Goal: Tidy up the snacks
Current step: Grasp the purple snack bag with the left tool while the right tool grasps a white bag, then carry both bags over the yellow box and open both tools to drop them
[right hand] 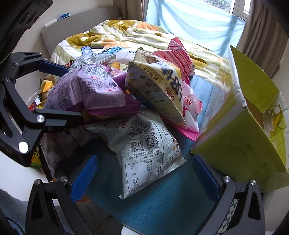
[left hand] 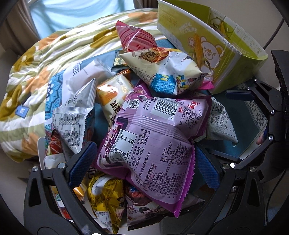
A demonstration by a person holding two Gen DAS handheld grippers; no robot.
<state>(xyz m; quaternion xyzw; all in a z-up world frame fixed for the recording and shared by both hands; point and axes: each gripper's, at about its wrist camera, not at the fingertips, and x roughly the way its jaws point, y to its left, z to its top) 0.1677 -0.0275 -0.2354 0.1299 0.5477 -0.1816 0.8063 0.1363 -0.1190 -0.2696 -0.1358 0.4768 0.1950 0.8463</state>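
Note:
A heap of snack packets lies on a blue cloth (right hand: 162,204). My left gripper (left hand: 144,162) is open, its jaws on either side of a purple packet (left hand: 150,137) that lies on top of the heap; the same purple packet shows in the right wrist view (right hand: 86,94). My right gripper (right hand: 146,173) is open and empty, low over the cloth, with a grey-white packet (right hand: 148,153) between its blue pads. A cream chips packet (left hand: 166,72) and a pink packet (left hand: 133,36) lie farther back. An open green cardboard box (left hand: 213,45) stands at the right (right hand: 249,137).
A flowered quilt (left hand: 36,72) covers the bed behind and left of the heap. Several more packets lie at the heap's left edge (left hand: 106,198). Curtains and a window (right hand: 198,16) are at the back. The left gripper shows at the left of the right wrist view (right hand: 54,90).

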